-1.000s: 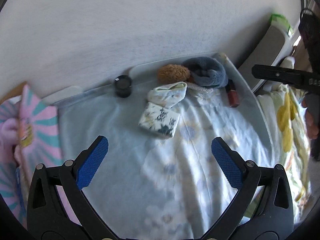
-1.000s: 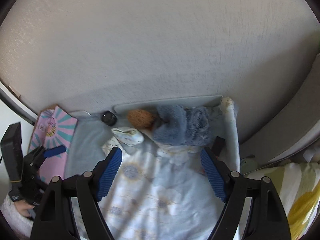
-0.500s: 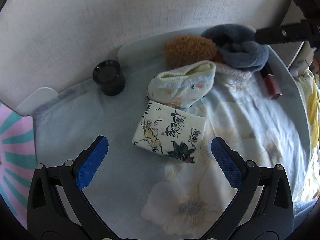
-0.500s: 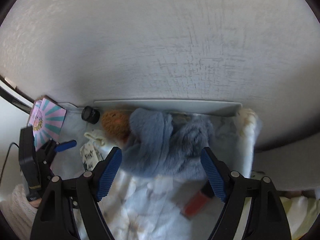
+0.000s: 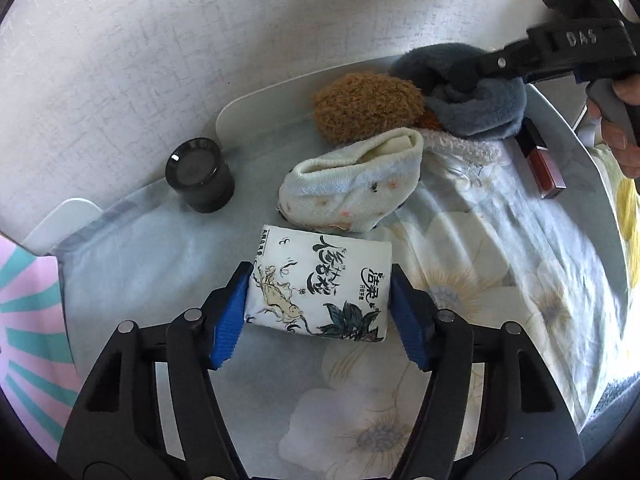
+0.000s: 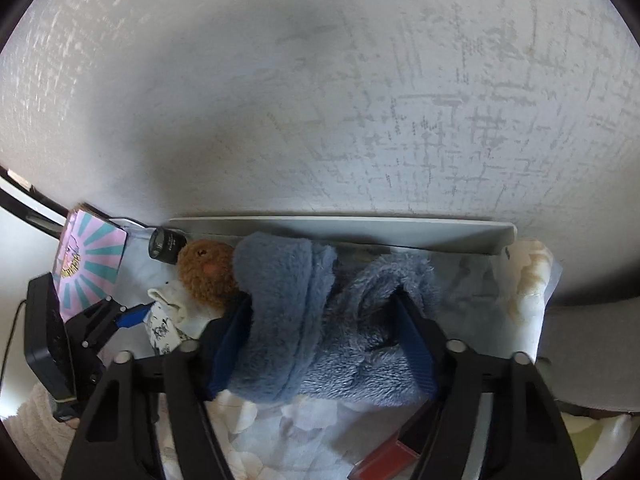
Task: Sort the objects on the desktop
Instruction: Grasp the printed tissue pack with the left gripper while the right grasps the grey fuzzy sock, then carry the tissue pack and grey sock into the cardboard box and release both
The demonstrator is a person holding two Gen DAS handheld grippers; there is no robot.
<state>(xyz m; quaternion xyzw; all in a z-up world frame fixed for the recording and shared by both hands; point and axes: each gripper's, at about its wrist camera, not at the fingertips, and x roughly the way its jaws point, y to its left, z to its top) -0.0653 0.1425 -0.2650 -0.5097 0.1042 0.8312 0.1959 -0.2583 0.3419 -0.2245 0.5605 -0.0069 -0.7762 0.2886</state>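
My left gripper (image 5: 320, 312) is shut on a white tissue pack (image 5: 320, 284) with ink drawings, which lies on the flowered cloth. My right gripper (image 6: 320, 344) is shut on a fluffy blue-grey sock bundle (image 6: 320, 320) at the back of the tray; it shows in the left wrist view (image 5: 476, 96) with the right gripper's finger pressed into it. A brown fuzzy sock (image 5: 368, 106) and a cream sock (image 5: 352, 184) lie between the two.
A black jar (image 5: 199, 174) stands at the back left. A red lipstick (image 5: 542, 160) lies at the right. The white tray rim (image 6: 340, 232) meets a textured wall. A pink striped box (image 6: 90, 260) stands to the left.
Both grippers moved forward and closed: the left onto the tissue pack, the right onto the blue-grey sock bundle.
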